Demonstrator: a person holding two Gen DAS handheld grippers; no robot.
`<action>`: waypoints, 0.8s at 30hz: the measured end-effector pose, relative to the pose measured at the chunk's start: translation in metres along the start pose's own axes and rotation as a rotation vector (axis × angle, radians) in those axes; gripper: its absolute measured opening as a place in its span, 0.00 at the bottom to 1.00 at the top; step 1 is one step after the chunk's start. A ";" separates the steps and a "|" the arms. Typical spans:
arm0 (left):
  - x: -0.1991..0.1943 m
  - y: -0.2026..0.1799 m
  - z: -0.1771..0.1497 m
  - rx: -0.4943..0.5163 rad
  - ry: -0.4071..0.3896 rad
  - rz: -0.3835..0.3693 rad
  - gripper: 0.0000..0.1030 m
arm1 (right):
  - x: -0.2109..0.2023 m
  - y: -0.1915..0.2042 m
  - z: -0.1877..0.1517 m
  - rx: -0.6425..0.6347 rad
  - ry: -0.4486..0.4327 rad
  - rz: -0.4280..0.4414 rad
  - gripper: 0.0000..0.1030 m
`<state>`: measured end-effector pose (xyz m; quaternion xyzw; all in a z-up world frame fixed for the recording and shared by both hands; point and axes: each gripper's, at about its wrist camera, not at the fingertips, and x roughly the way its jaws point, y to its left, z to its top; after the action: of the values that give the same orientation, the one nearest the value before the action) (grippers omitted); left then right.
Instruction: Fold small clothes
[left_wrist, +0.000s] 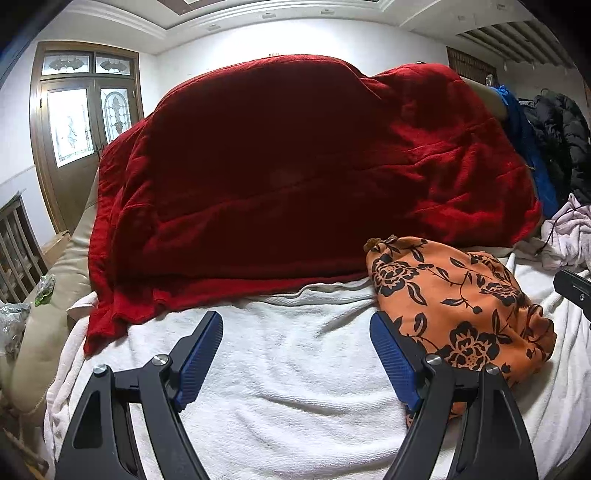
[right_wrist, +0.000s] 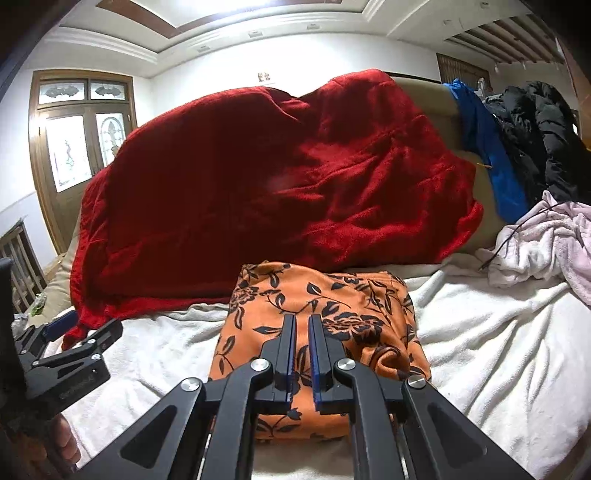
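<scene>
A folded orange cloth with a black floral print (right_wrist: 317, 332) is laid on the white towelling cover (right_wrist: 480, 332), a red plush blanket (right_wrist: 258, 184) at its twelve o'clock. The right gripper (right_wrist: 302, 321) is seen pressed together above the cloth, pinching nothing. The left gripper (left_wrist: 295, 325) is held spread at its nine o'clock.

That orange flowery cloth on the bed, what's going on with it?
A person with a gripper in each hand is folding small clothes. The orange floral garment lies as a folded bundle on the white towel. The right gripper is shut above it, holding nothing visible. The left gripper is open beside it, empty. A red blanket lies behind.
</scene>
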<state>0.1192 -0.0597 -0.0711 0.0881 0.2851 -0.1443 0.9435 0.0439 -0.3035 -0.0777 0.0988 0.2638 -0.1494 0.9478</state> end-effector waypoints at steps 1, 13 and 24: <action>0.001 -0.001 0.000 0.005 0.003 0.001 0.80 | 0.001 0.000 -0.001 0.003 0.007 0.002 0.09; 0.003 -0.011 0.001 0.025 0.010 -0.004 0.80 | 0.004 -0.001 -0.004 -0.015 0.030 -0.002 0.09; 0.000 -0.019 0.001 0.029 0.006 -0.015 0.80 | -0.006 -0.006 -0.004 -0.044 -0.016 -0.028 0.09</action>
<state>0.1143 -0.0778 -0.0717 0.1000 0.2866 -0.1552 0.9401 0.0357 -0.3066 -0.0784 0.0730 0.2606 -0.1574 0.9497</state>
